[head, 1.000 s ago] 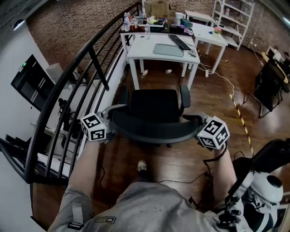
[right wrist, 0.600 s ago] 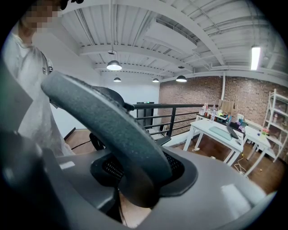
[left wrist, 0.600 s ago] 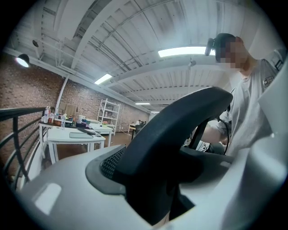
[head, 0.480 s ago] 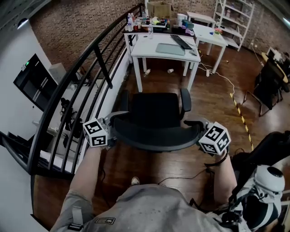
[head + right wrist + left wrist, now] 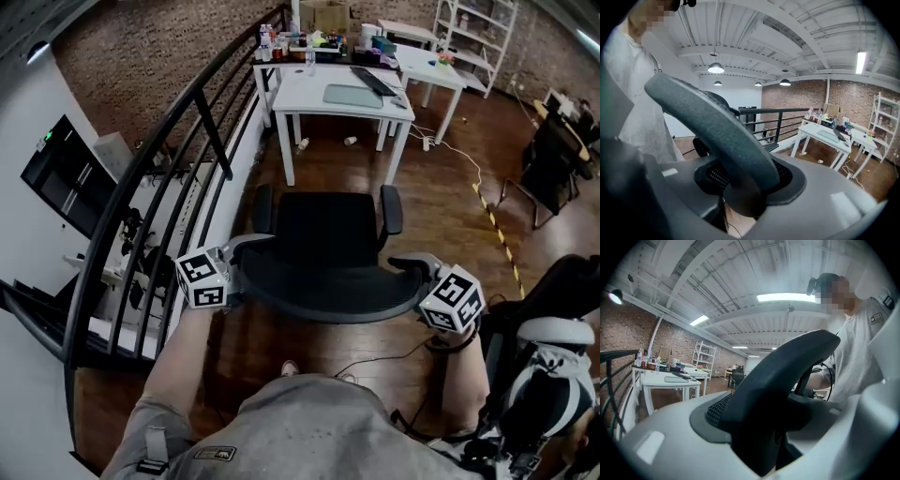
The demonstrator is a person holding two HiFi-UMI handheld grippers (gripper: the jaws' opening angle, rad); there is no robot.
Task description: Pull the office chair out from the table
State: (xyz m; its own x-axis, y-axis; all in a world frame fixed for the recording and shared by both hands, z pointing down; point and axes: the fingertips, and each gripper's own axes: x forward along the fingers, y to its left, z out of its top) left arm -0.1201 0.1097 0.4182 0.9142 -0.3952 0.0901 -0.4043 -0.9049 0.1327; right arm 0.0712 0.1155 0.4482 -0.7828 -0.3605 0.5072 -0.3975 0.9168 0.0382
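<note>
The black office chair stands on the wooden floor, facing the white table, with a stretch of floor between them. Its curved backrest is nearest to me. My left gripper is shut on the backrest's left end, and my right gripper is shut on its right end. In the left gripper view the dark backrest rim fills the space between the grey jaws. The right gripper view shows the same rim clamped between its jaws.
A black metal railing runs along the left, close to the chair. The table carries a keyboard and a grey mat. A second white table, a shelf, floor cables and a white-and-black machine lie to the right.
The chair and both grippers have moved back toward me, away from the table, and the floor gap between chair and table has widened. Both grips on the backrest stay the same.
</note>
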